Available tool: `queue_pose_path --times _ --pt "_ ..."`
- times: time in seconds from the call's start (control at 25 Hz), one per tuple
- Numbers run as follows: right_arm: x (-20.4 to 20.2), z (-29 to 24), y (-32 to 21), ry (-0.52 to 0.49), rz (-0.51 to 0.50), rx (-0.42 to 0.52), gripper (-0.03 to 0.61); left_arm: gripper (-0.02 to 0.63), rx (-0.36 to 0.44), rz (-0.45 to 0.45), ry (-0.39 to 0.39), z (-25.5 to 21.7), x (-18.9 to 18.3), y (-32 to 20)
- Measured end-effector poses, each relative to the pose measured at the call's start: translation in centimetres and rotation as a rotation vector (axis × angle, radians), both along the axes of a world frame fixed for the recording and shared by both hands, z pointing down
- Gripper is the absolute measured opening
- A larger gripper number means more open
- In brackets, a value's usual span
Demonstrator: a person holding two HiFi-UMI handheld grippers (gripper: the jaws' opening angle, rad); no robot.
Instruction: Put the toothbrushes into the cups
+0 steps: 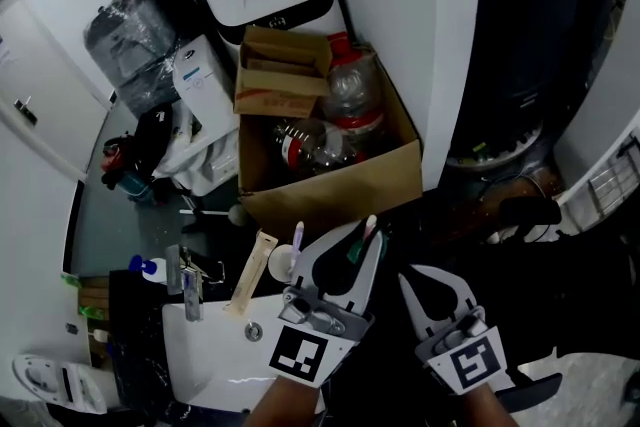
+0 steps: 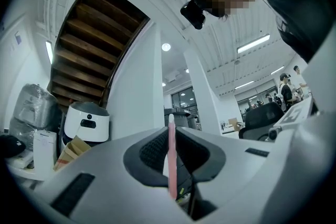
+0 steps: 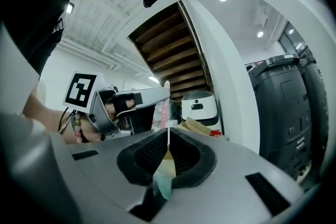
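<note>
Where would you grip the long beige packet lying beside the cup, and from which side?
Across its narrow width near the middle, coming down from above. The beige packet seems to lie flat and slanted, so only its long edges offer a pinch, and the cup crowds its upper end.

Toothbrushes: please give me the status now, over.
Left gripper shut on pink toothbrush. Right gripper shut on teal toothbrush. Neither in the white cup yet. Cardboard box close ahead of left gripper.
</note>
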State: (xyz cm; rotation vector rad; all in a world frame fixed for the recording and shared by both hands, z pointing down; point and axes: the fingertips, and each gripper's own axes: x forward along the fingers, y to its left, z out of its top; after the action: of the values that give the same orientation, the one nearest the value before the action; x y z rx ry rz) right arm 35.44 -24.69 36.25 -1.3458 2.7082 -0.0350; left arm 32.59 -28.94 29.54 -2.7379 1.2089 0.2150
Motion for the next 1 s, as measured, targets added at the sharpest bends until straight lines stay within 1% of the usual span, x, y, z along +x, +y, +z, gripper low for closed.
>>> queue_pose_path --times 0.16,0.36,0.68,0.84,0.92,1.0 --pt "1.1 1.3 -1.0 -0.004 0.005 -0.026 0.035 0.046 -0.022 0.007 -0.011 1.9 0.7 -1.4" --pt "2.0 3.3 -2.2 0.009 0.011 -0.071 0.035 0.046 -0.063 -0.023 -0.019 4.5 0.8 -3.0" --pt "0.7 4.9 -3.1 0.01 -0.025 -0.106 0.035 0.047 -0.106 -0.028 -0.078 7.6 1.3 -3.3" --pt "0.3 5.5 -3.2 0.011 -0.043 -0.116 0.035 0.048 -0.12 -0.044 -0.081 8.5 0.9 -3.6" --pt "0.1 5.8 -3.2 0.012 -0.048 -0.127 0.035 0.048 -0.129 -0.05 -0.105 9.1 0.7 -3.6" --pt "0.1 6.1 -3.2 0.014 -0.048 -0.133 0.035 0.048 -0.131 -0.048 -0.161 9.9 0.5 -3.4"
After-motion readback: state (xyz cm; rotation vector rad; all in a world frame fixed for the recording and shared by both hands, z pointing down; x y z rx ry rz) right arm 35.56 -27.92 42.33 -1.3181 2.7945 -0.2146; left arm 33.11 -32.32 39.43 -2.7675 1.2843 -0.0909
